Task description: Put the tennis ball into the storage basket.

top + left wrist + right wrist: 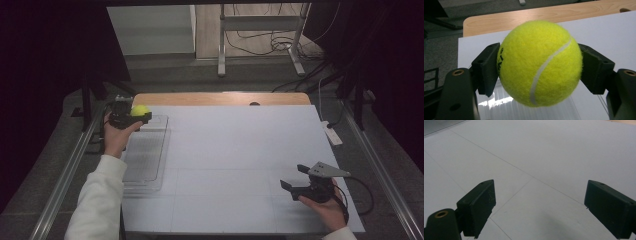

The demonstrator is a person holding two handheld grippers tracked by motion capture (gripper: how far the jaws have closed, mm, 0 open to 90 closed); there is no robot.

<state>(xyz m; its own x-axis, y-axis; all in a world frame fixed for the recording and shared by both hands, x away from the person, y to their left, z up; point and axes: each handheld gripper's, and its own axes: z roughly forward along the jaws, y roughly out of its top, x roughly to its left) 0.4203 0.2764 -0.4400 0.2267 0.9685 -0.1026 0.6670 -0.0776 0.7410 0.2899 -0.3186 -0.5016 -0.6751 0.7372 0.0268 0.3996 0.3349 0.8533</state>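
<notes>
A yellow tennis ball (140,109) (540,62) with a white seam is clamped between the jaws of my left gripper (134,115) (540,67), held in the air over the far end of a clear plastic tray (145,155) at the table's left side. Both black pads press on the ball's sides. My right gripper (295,177) (540,210) rests low over the white sheet near the front right, jaws wide apart with nothing between them.
The white sheet (240,150) covers most of the wooden table (220,98). A small white device (332,134) lies at the sheet's right edge. Metal rails (70,170) run along both sides; a frame with cables (260,30) stands beyond the table.
</notes>
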